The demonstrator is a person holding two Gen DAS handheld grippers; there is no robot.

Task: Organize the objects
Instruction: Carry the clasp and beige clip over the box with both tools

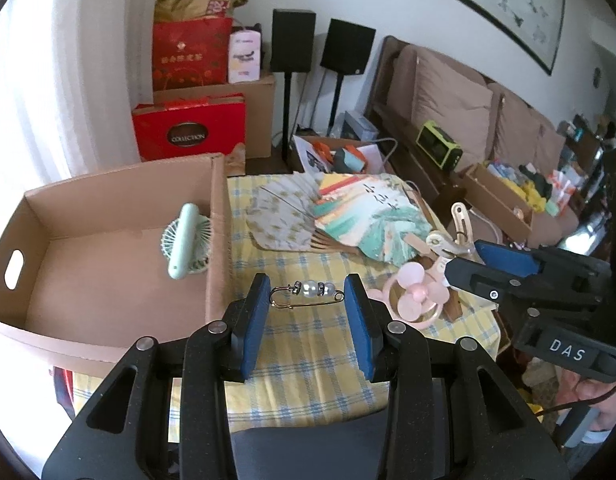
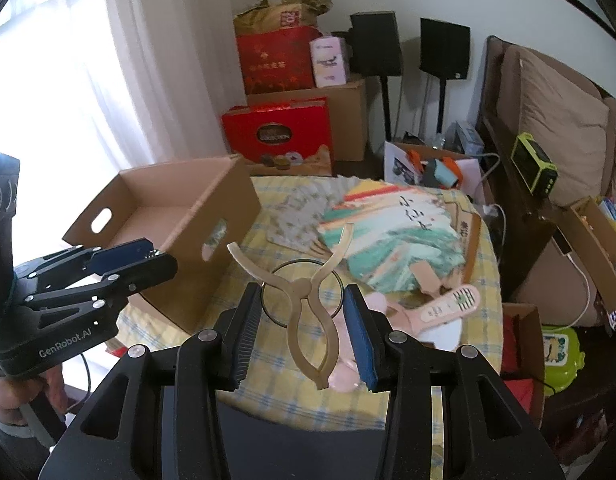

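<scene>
Pearl pin [image 1: 308, 291] spans the left gripper [image 1: 306, 300], jaws pinching its ends, above the table [image 1: 308, 344]. Right gripper [image 2: 304, 320] jaws clamp a beige hair clip [image 2: 308, 300]. Cardboard box [image 1: 108, 264] at ten o'clock holds a green fan [image 1: 186, 246].

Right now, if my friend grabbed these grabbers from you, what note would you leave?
Left gripper: its fingers pinch a pearl safety pin above the table.
Right gripper: its fingers hold a gold claw clip.
Cardboard box sits at the table's left; the green handheld fan is already inside.
Left on the table: two paper fans and the pink handheld fan.
Next, probably: drop the pin and clip in the box.
</scene>
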